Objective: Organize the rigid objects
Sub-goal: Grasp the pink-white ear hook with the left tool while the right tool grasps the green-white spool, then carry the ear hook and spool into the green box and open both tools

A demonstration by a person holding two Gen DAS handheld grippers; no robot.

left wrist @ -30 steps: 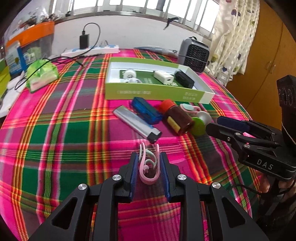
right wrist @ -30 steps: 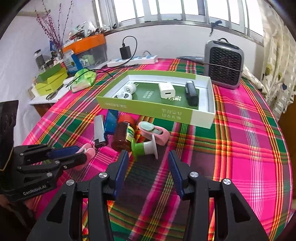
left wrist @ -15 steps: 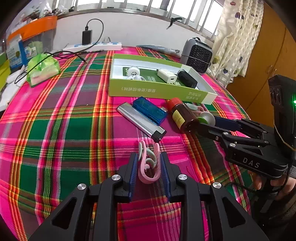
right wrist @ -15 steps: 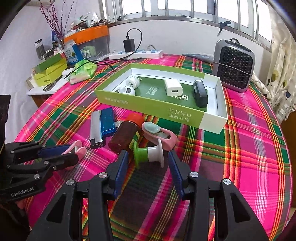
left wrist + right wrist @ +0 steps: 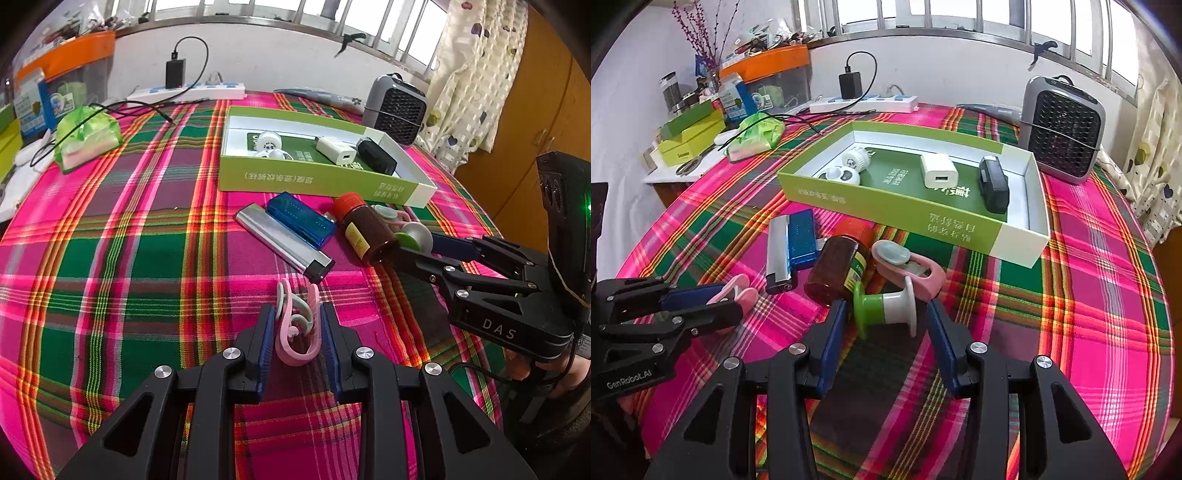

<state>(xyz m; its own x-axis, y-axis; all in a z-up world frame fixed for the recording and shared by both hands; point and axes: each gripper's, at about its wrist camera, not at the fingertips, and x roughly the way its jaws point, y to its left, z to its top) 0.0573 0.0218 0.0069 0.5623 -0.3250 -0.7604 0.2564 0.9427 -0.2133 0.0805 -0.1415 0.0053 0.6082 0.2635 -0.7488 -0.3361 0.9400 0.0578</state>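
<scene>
My left gripper [image 5: 296, 310] is shut on a pink clip [image 5: 297, 334] with a pale green inner piece, low over the plaid cloth. The right wrist view shows that gripper [image 5: 733, 302] at lower left with the clip [image 5: 738, 291]. My right gripper [image 5: 886, 308] is open, and a green-and-white spool [image 5: 886, 314] lies on its side between the fingertips, apart from both pads. Just beyond the spool are a brown bottle [image 5: 838, 269] with a red cap, a pink-and-green clip [image 5: 908, 266], a blue stick [image 5: 801, 240] and a silver bar [image 5: 777, 254]. The green box [image 5: 886, 206] behind holds a white charger [image 5: 938, 173], a black block [image 5: 993, 182] and white round parts.
A grey fan heater [image 5: 1063, 129] stands at the back right of the table. At the back are a power strip [image 5: 864, 103] with a plugged charger and cable, and a green tissue pack [image 5: 757, 136]. Boxes and clutter crowd a side shelf at the left. A wooden cabinet [image 5: 546, 110] stands right.
My right gripper has moved forward, so the spool now lies between its fingertips instead of ahead of them. The left gripper keeps the pink clip in the same place.
</scene>
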